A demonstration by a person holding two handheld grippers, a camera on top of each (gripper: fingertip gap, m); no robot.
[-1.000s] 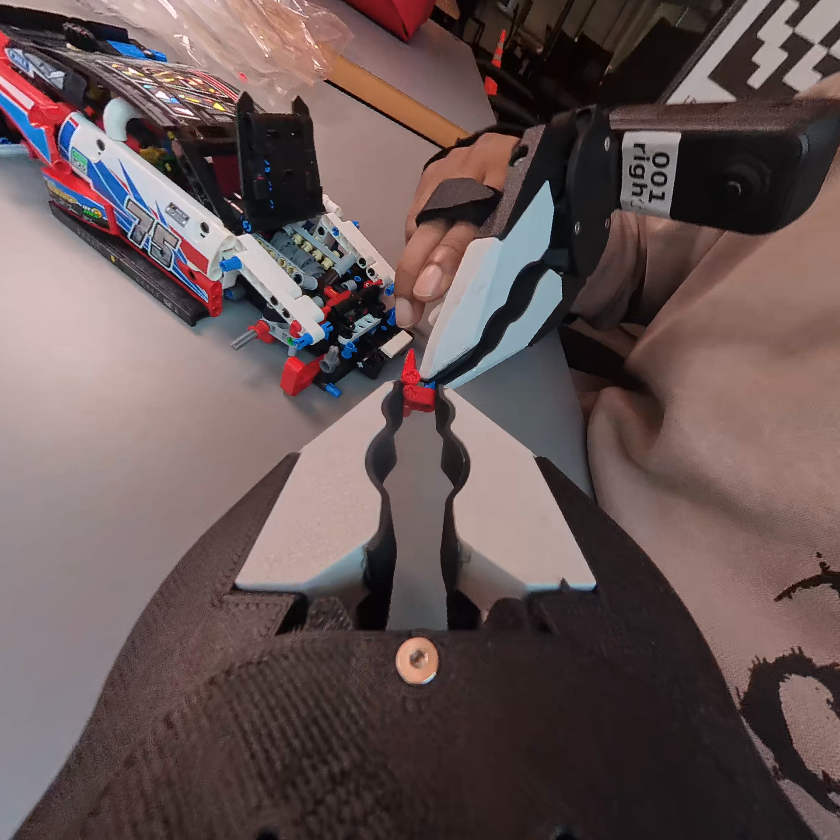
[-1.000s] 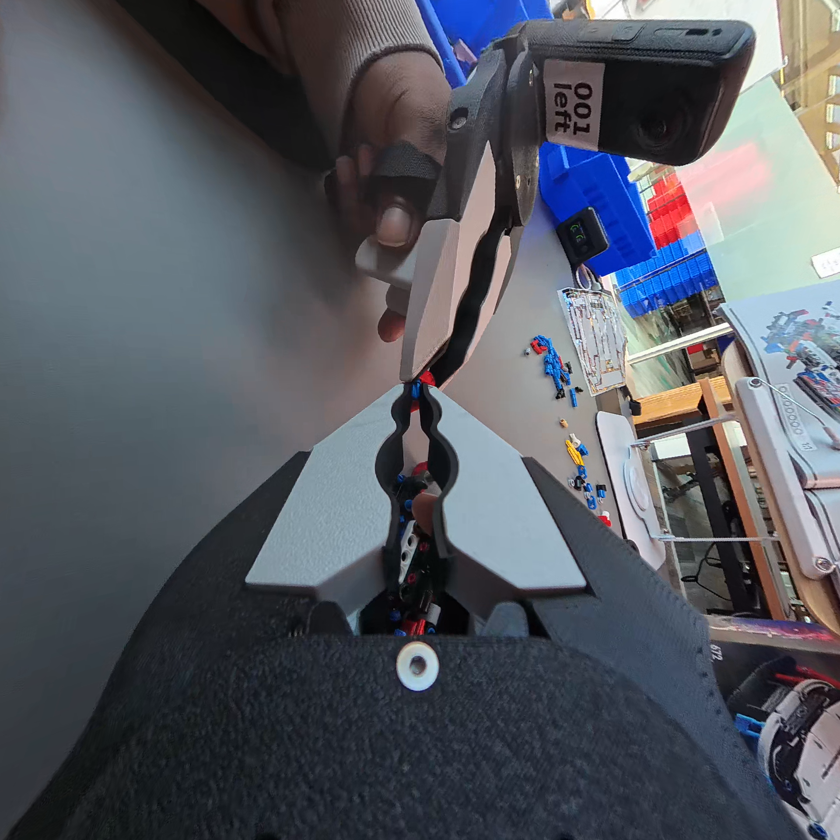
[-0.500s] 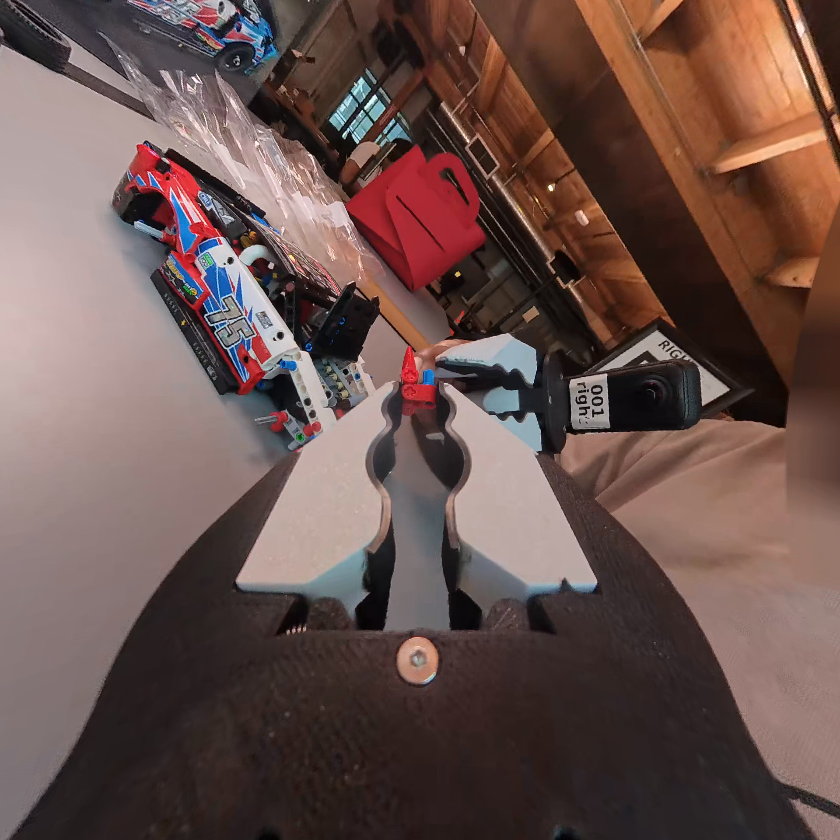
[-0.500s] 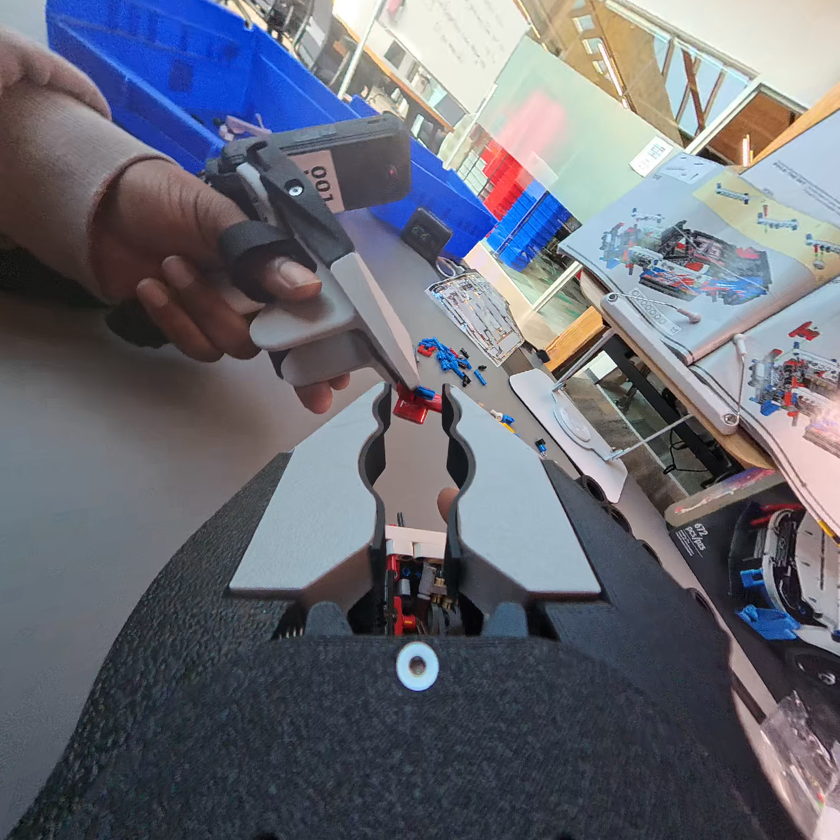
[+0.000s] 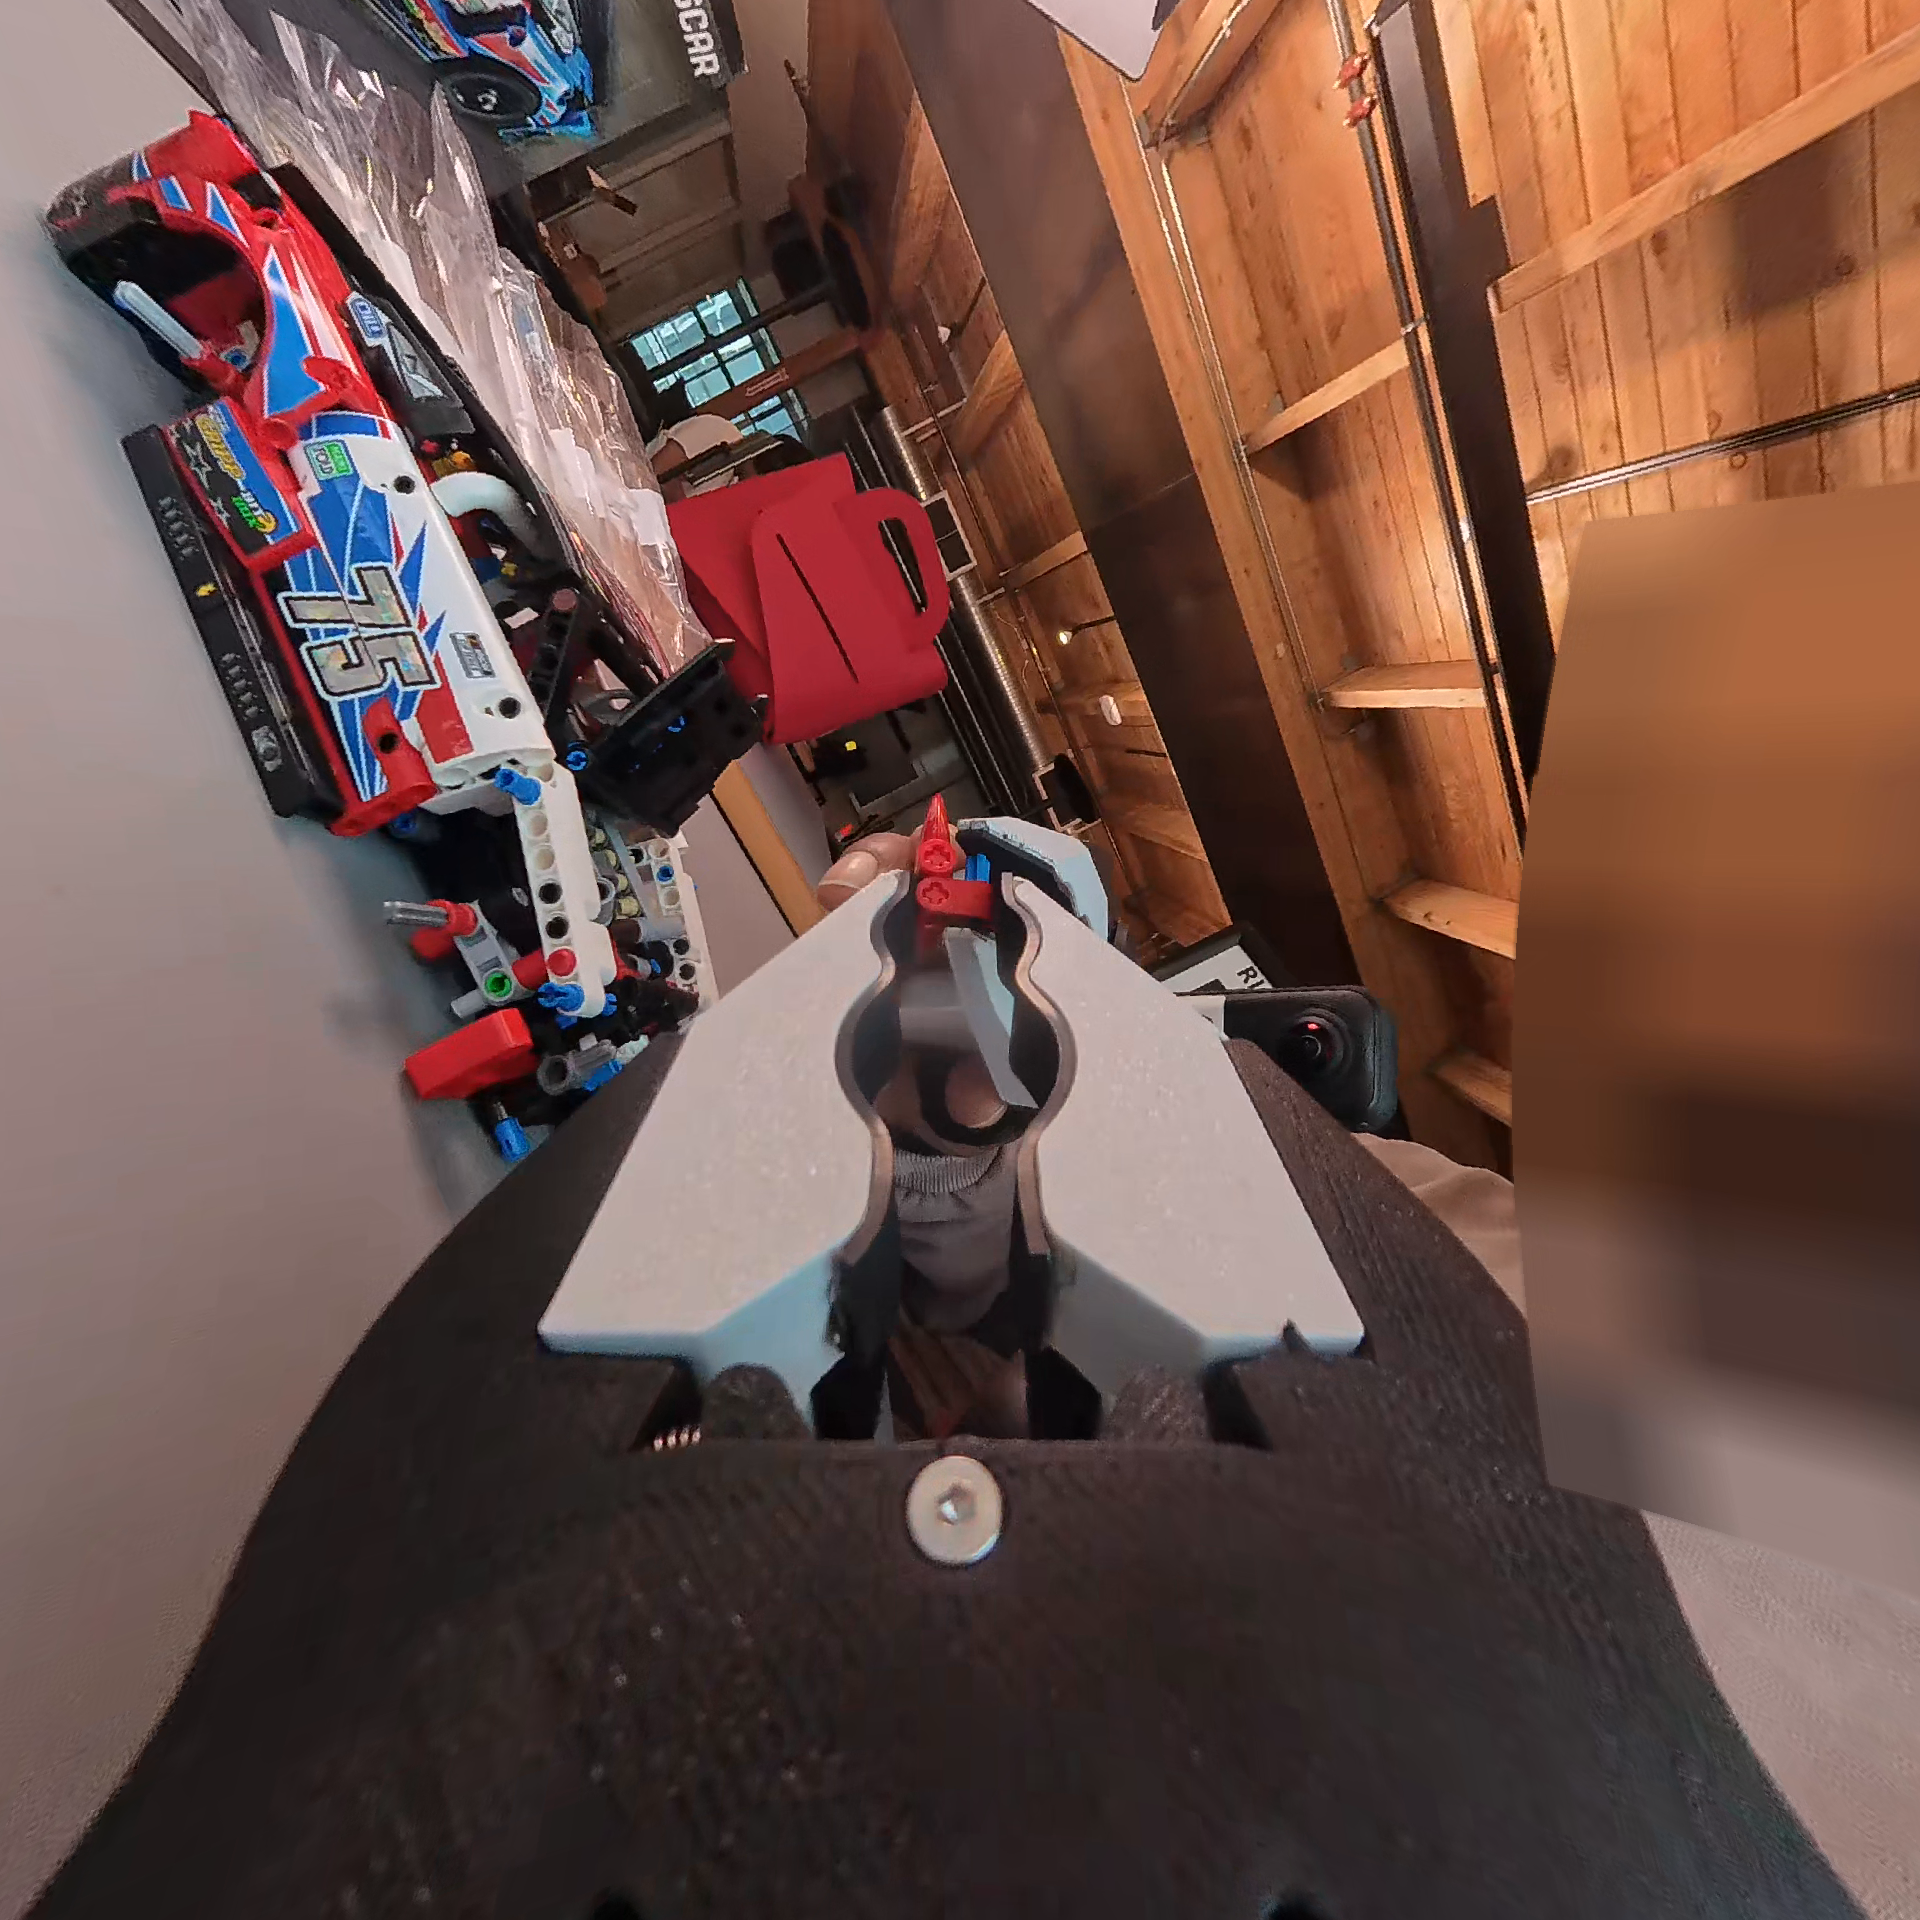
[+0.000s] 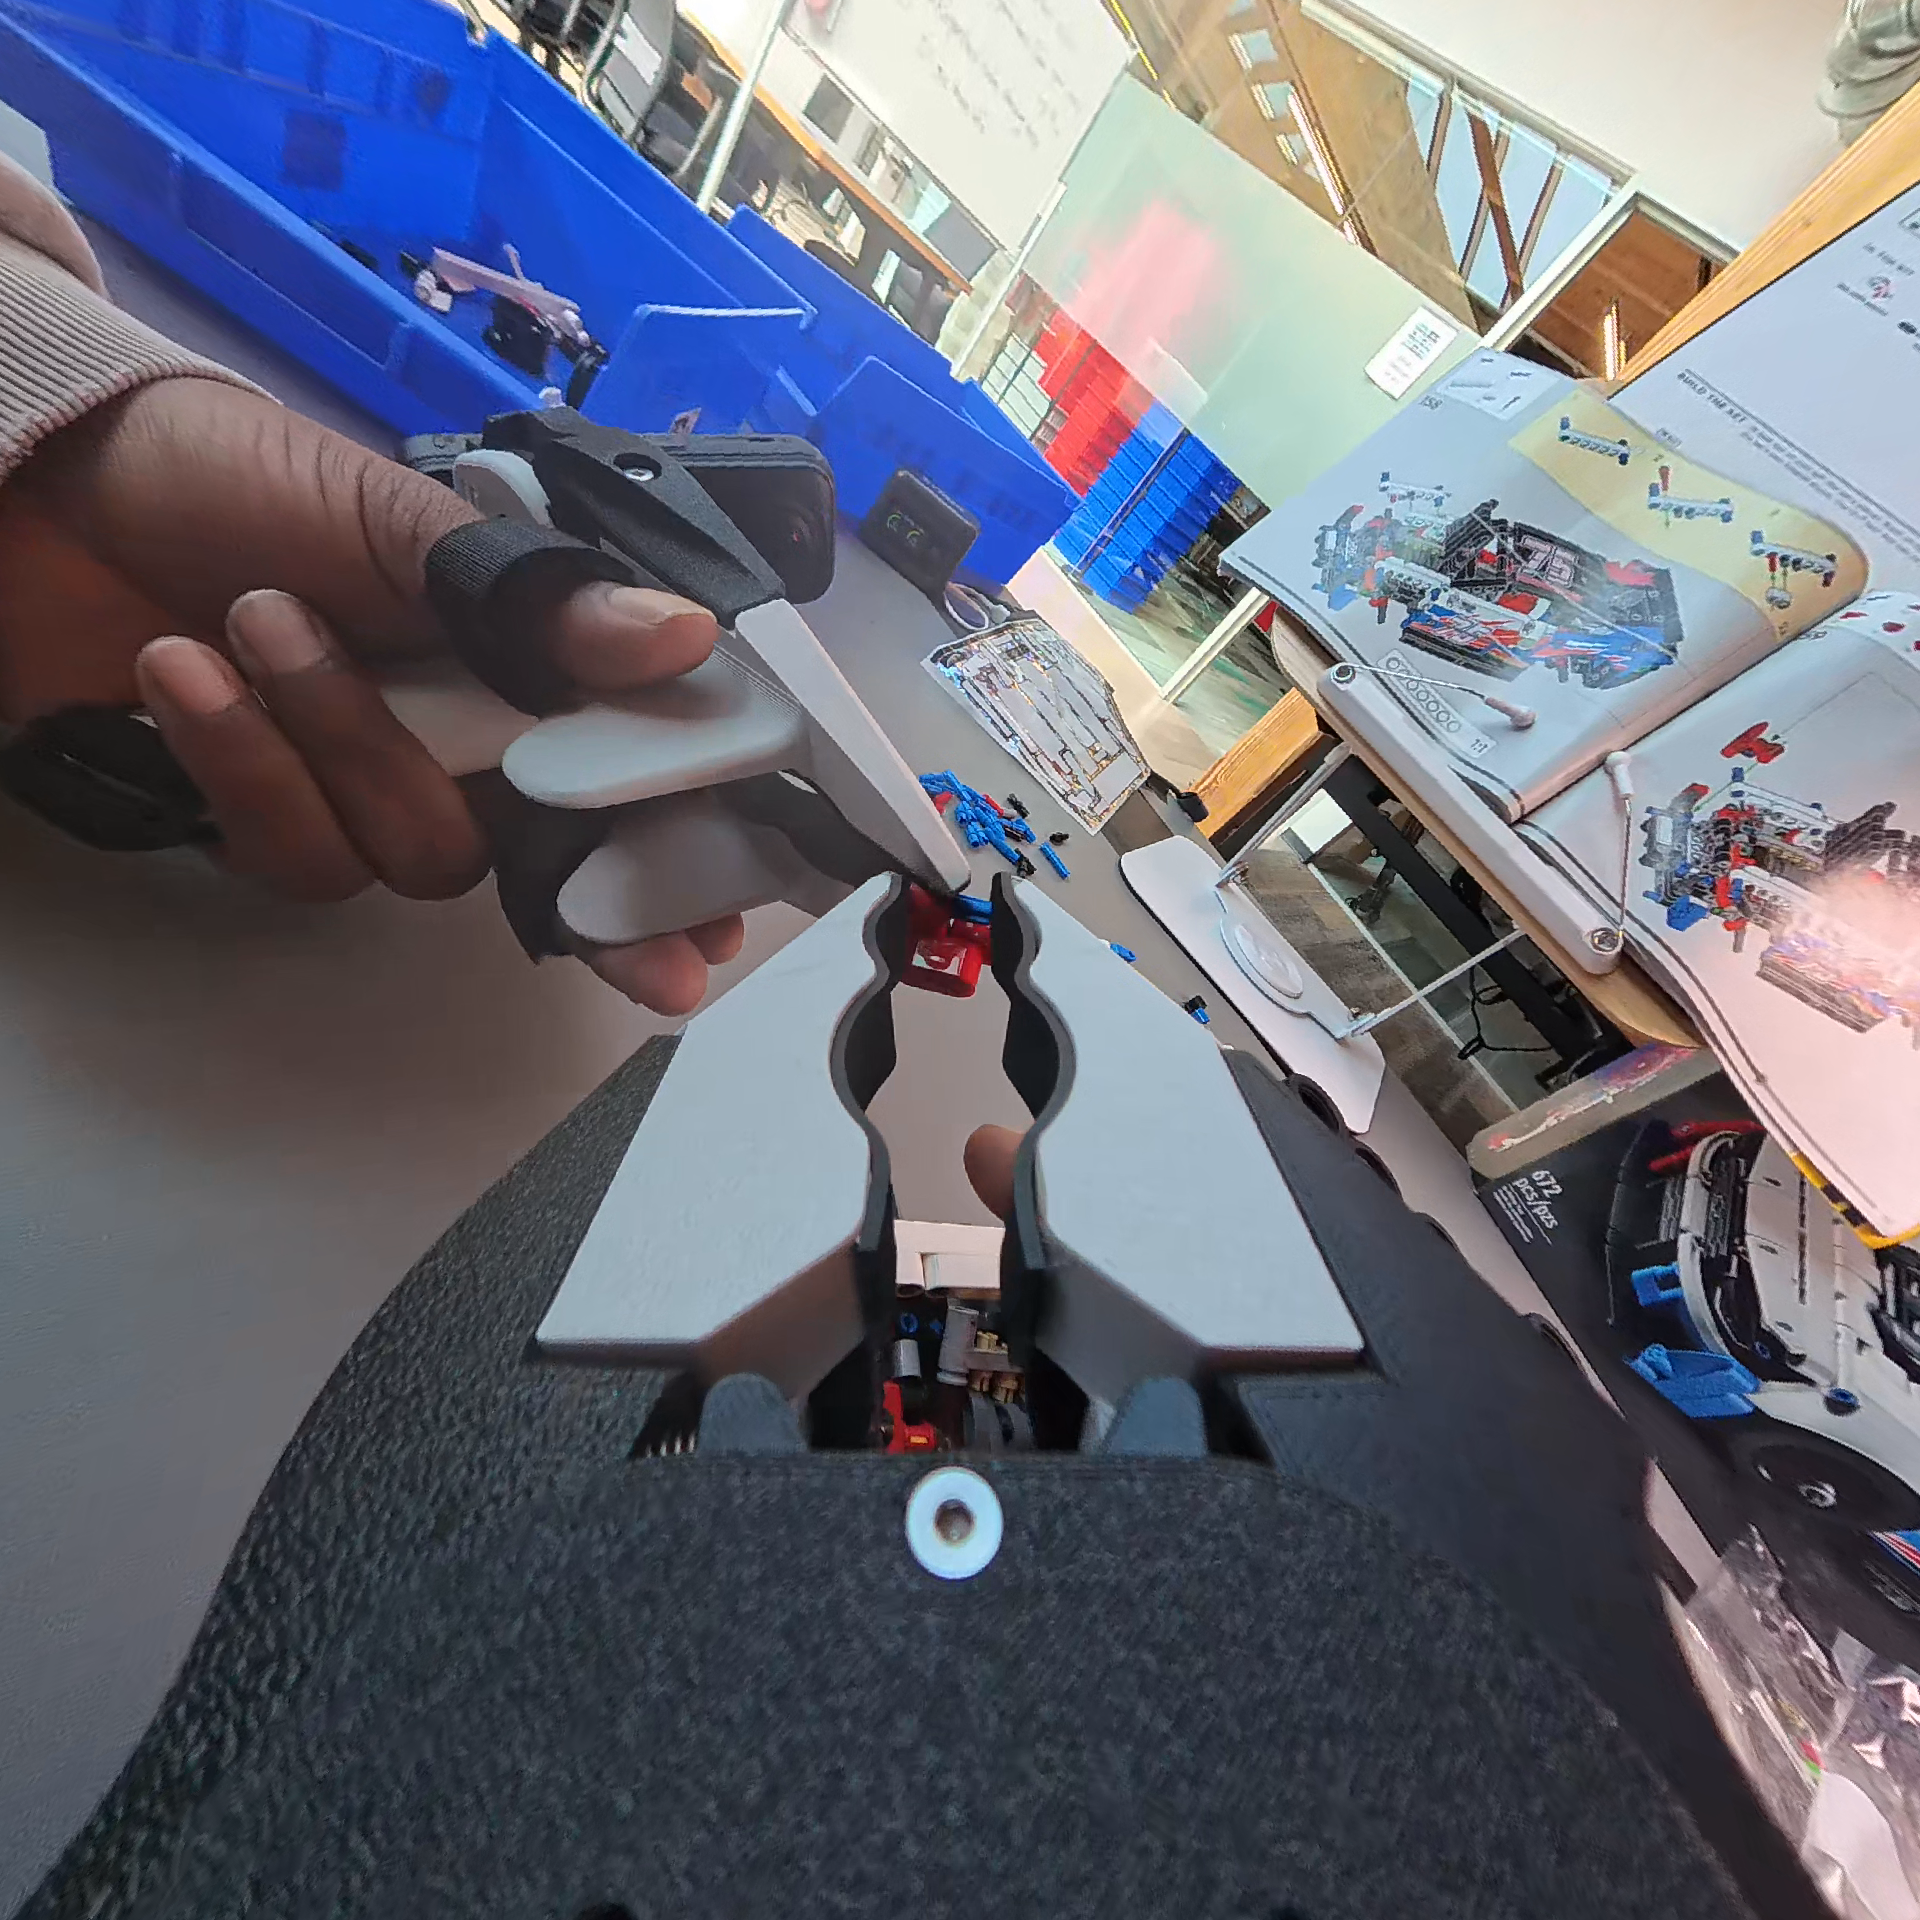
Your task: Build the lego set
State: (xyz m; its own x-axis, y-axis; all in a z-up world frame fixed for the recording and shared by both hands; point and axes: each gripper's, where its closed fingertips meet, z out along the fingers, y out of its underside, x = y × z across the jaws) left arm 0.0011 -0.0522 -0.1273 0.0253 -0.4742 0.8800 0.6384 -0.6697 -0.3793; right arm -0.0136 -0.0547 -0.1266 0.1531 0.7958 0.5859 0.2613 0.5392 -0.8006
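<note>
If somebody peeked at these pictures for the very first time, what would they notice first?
Probably the small red piece pinched at the tips of the left gripper, with the right gripper open right in front of it. Next comes the half-built red, white and blue race car lying on the grey table to the left. On the other side, an open instruction booklet sits propped on a stand, with loose blue pieces scattered nearby.
</note>
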